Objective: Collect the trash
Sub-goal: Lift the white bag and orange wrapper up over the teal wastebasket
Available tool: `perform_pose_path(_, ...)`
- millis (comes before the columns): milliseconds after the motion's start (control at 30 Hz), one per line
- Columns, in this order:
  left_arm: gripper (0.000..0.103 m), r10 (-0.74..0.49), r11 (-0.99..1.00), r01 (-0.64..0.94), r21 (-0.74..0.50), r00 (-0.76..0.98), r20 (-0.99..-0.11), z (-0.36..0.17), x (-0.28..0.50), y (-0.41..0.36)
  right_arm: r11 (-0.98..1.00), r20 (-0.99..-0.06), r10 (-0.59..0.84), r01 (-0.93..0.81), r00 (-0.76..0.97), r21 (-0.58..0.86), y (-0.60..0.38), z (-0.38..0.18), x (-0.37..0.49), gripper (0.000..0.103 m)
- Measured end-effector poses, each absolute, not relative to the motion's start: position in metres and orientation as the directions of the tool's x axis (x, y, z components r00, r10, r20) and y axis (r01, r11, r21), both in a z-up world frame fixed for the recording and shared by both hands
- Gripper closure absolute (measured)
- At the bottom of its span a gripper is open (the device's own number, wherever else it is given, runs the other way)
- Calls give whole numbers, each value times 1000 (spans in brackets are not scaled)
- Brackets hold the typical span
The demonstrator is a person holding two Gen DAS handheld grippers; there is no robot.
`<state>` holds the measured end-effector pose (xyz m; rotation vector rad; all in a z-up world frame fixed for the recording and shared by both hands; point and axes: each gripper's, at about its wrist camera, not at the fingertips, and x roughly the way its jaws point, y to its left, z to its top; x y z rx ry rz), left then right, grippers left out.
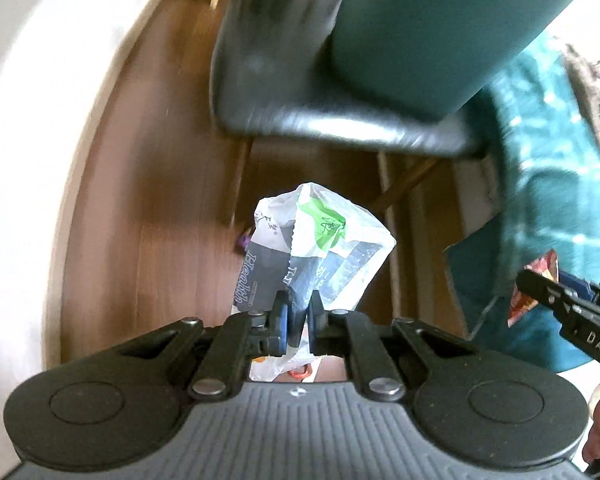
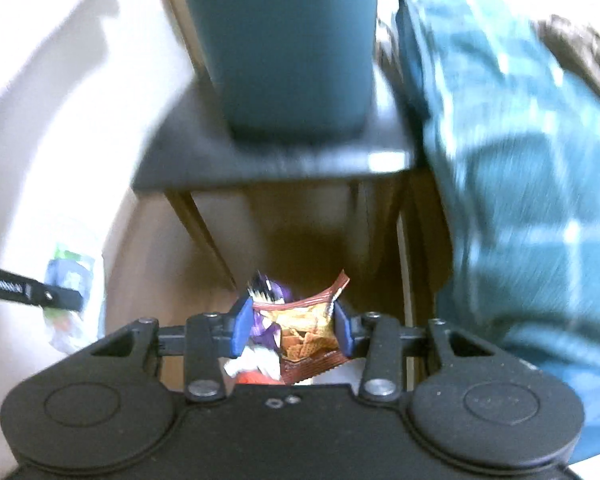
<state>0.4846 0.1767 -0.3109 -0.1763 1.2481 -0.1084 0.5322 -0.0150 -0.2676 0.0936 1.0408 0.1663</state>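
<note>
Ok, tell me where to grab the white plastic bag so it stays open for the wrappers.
Take the plastic bag by its top edge, from above. It is limp film that hangs from whatever pinches it, as under the left claw now. A second pinch on the opposite rim would spread the mouth, but the right claw is full of wrappers.

Below us we see a brown wooden plank floor (image 1: 172, 184), and on it stands a chair with a dark, glossy padded seat (image 1: 284, 92) on slim wooden legs (image 1: 240, 176). On that seat rests a tall teal bin with smooth plastic walls (image 2: 284, 40). Just beside the chair hangs a teal checked cloth (image 2: 520, 184), reaching down toward the floor.
</note>
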Motion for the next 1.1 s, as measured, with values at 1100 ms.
perform_pose_path(1100,94,-136,991,86,-106,562,-816,-45,689,48,975,-598,216,-201,772,94,-50,-2,697,62)
